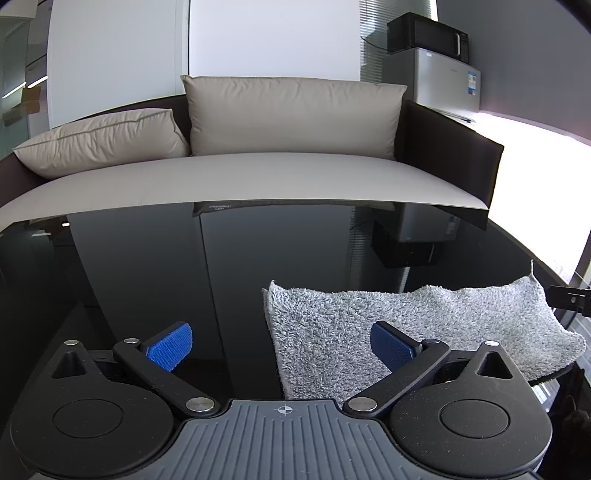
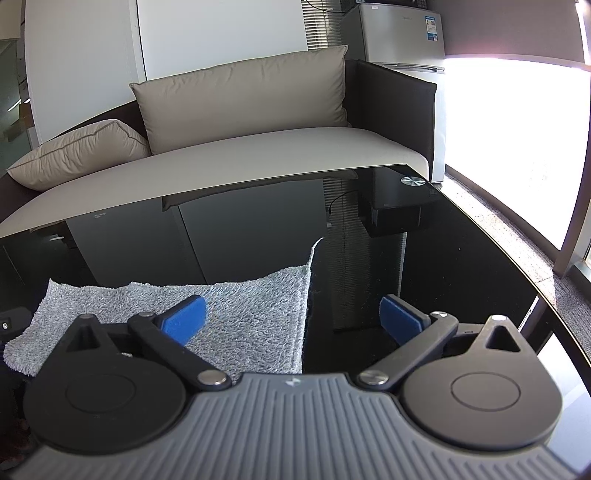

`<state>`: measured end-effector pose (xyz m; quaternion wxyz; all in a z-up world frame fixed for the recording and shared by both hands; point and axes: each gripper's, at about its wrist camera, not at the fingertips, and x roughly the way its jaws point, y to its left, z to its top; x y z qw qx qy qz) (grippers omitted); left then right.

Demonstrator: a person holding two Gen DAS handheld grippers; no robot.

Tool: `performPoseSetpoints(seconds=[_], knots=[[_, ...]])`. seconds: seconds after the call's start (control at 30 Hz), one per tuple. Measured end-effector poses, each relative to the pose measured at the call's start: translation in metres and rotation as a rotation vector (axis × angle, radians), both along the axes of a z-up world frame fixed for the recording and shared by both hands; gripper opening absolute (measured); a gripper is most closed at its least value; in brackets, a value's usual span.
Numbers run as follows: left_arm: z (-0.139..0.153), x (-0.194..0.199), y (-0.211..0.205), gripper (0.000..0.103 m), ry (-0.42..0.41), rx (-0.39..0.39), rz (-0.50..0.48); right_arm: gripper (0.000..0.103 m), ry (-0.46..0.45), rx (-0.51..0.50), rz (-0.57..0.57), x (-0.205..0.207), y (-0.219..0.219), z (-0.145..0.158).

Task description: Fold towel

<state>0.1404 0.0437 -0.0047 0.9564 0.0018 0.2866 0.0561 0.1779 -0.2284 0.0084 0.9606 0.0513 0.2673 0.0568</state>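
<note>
While both tools hover low over the black glass table (image 1: 147, 266), neither grips anything. Left gripper (image 1: 280, 345): fingers spread wide, blue pads (image 1: 170, 345) facing each other across a broad gap; the left pad sits over bare glass, the right pad over the near left part of the grey towel (image 1: 369, 321). Towel lies on the table's near edge, fluffy side up, its left edge roughly between my left fingers, its far right corner lifted into a small peak. Right gripper (image 2: 291, 319): also spread wide, holding nothing; its left pad (image 2: 186, 319) is over the towel's (image 2: 240, 310) right portion, its right pad over bare glass, the towel's right edge between them. Beyond the table: a beige sofa (image 1: 258, 177) with cushions, a small fridge (image 2: 399, 33) to the right.
</note>
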Motion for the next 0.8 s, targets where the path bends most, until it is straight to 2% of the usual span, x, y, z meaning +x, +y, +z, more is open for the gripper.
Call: performPoseSetpoints(seconds=[0.8], knots=[[0.003,-0.024,0.002,0.102,-0.001,-0.026,0.012,0.102,0.028,0.009,-0.004,-0.025,0.0,0.0]])
